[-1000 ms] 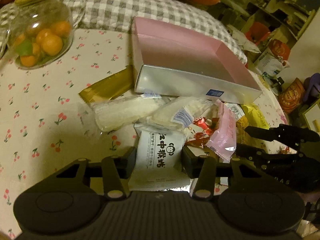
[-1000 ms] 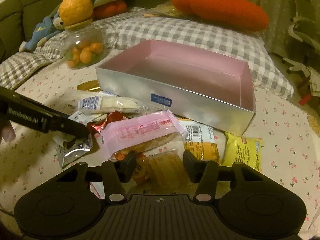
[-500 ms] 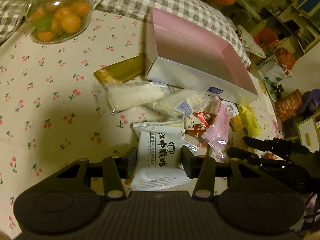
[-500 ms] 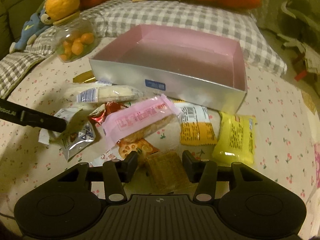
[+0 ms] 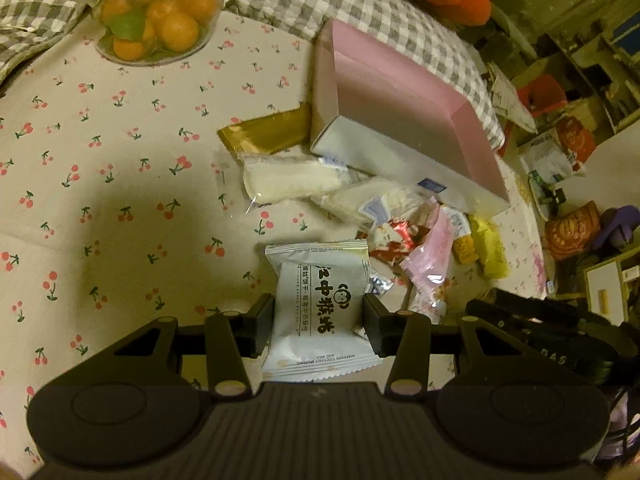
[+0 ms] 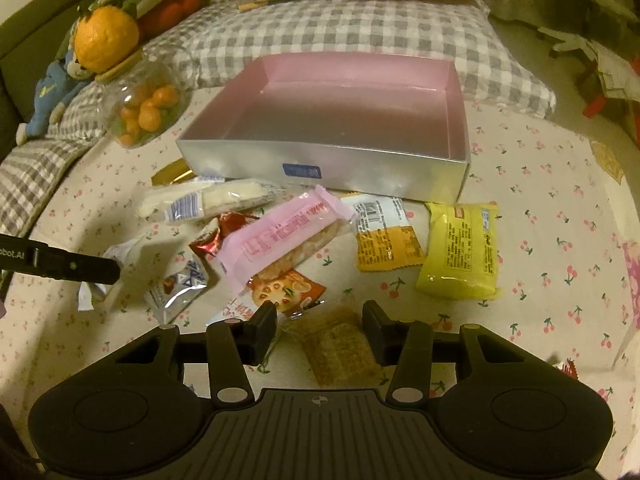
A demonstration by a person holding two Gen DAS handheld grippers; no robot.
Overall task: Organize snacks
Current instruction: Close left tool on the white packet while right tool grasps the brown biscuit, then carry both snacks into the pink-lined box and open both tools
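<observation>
- White plastic wraps the snack packet (image 5: 318, 304) that the left gripper (image 5: 319, 326) clamps between its jaws; black characters and a small round monkey logo run down its front, with crimped seals at both ends.
- Ahead of those jaws the other snacks lie in a loose heap on the cherry-print cloth (image 5: 120, 184), and beyond them stands the box (image 5: 404, 136), pink inside, silver outside.
- Clear film shows the ridged brown biscuit bar (image 6: 338, 346) between the jaws of the right gripper (image 6: 320, 330), which have just been closing; I cannot tell whether the pads press it.
- Just ahead of the right jaws sit an orange cracker packet (image 6: 282, 292), a long pink packet (image 6: 280, 236) and a yellow packet (image 6: 460, 250).
</observation>
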